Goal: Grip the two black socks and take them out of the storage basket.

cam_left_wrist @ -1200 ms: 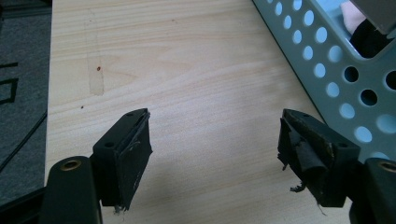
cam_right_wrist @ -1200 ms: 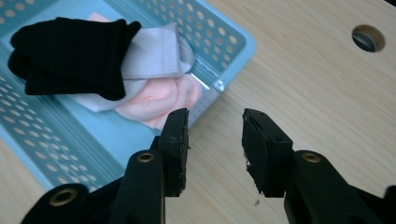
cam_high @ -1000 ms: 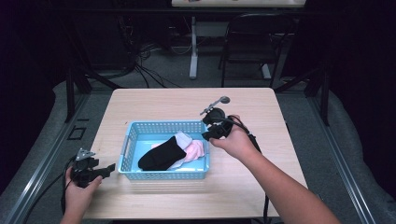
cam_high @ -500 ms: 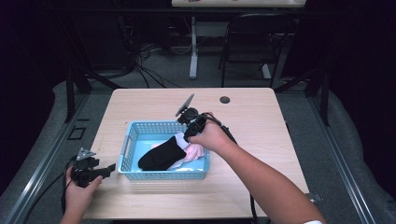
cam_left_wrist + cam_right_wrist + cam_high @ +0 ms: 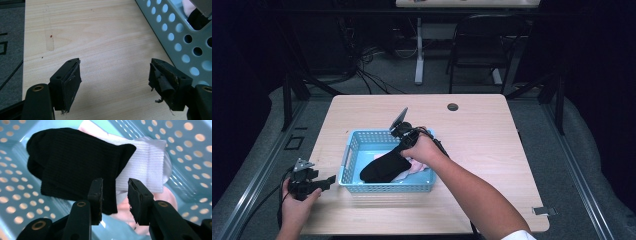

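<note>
Right claw [image 5: 113,195] hangs over the blue basket [image 5: 354,150], pointing down at the black sock [image 5: 72,162]. Its 2 jaws stand apart and have just been opening; between them I see the edge of the black sock and some white sock [image 5: 147,165], but the pads press on nothing. The black sock lies inside the basket, on top of the white sock and a pink cloth [image 5: 125,210]. Left claw [image 5: 319,182] rests low at the left edge of the bench [image 5: 492,125], just beside the basket, with jaws wide apart and only bare wood between them.
</note>
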`<state>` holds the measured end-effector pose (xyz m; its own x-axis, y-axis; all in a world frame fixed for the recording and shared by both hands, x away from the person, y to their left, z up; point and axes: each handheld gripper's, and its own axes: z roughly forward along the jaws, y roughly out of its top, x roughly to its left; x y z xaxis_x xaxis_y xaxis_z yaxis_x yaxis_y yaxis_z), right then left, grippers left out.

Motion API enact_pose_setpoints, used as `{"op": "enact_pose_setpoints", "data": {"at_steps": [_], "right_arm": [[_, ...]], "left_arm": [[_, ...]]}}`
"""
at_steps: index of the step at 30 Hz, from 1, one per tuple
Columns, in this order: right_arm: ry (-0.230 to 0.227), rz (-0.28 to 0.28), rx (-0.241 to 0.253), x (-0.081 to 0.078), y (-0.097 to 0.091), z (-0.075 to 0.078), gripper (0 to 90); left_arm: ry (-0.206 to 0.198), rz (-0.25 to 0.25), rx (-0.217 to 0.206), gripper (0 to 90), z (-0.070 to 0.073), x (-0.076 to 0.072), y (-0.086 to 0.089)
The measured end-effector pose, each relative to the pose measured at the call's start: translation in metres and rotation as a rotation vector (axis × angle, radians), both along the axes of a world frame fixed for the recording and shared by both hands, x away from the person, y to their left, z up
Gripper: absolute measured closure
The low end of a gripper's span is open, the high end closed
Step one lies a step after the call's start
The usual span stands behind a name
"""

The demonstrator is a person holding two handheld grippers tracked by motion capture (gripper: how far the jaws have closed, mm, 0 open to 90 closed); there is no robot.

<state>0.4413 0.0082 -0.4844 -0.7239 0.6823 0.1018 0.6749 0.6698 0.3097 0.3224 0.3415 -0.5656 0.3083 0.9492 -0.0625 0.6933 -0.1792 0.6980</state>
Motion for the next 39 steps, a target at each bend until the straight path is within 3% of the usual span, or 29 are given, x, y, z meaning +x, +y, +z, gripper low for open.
{"op": "enact_pose_setpoints", "data": {"at_steps": [5, 6, 9, 14, 21, 26, 27, 30, 31, 39], "right_arm": [[0.017, 0.000, 0.025, 0.003, 0.003, -0.010, 65.6], [0.031, -0.002, 0.037, 0.002, 0.003, -0.013, 67.3], [0.016, 0.006, 0.036, 0.001, 0.005, -0.015, 74.8], [-0.006, 0.014, 0.077, -0.001, 0.005, -0.010, 85.9], [-0.008, 0.019, 0.113, -0.007, 0.005, 0.000, 86.8], [-0.002, 0.044, 0.102, -0.011, 0.009, 0.016, 86.9], [0.002, 0.055, 0.095, -0.012, 0.011, 0.027, 86.9], [-0.007, 0.057, 0.092, -0.013, 0.014, 0.035, 86.9], [-0.008, 0.058, 0.084, -0.013, 0.015, 0.046, 86.9], [0.004, 0.063, 0.035, -0.010, 0.021, 0.078, 87.0]], "left_arm": [[0.000, -0.002, 0.000, 25.6, 0.000, 0.000, 0.000], [0.001, -0.002, 0.001, 25.6, 0.000, 0.000, 0.000], [0.002, -0.002, 0.000, 25.6, 0.000, 0.000, 0.000], [0.002, -0.002, 0.001, 25.6, 0.000, 0.000, 0.000], [0.004, -0.002, 0.000, 25.7, 0.000, 0.000, 0.000], [0.004, -0.002, -0.002, 25.8, 0.000, 0.000, 0.000], [0.005, -0.001, -0.002, 25.7, 0.000, 0.000, 0.000], [0.003, 0.000, -0.002, 25.7, 0.000, 0.000, 0.000], [0.003, -0.001, -0.002, 25.8, 0.000, 0.000, 0.000], [0.006, -0.001, -0.005, 25.8, 0.000, 0.000, 0.000]]}}
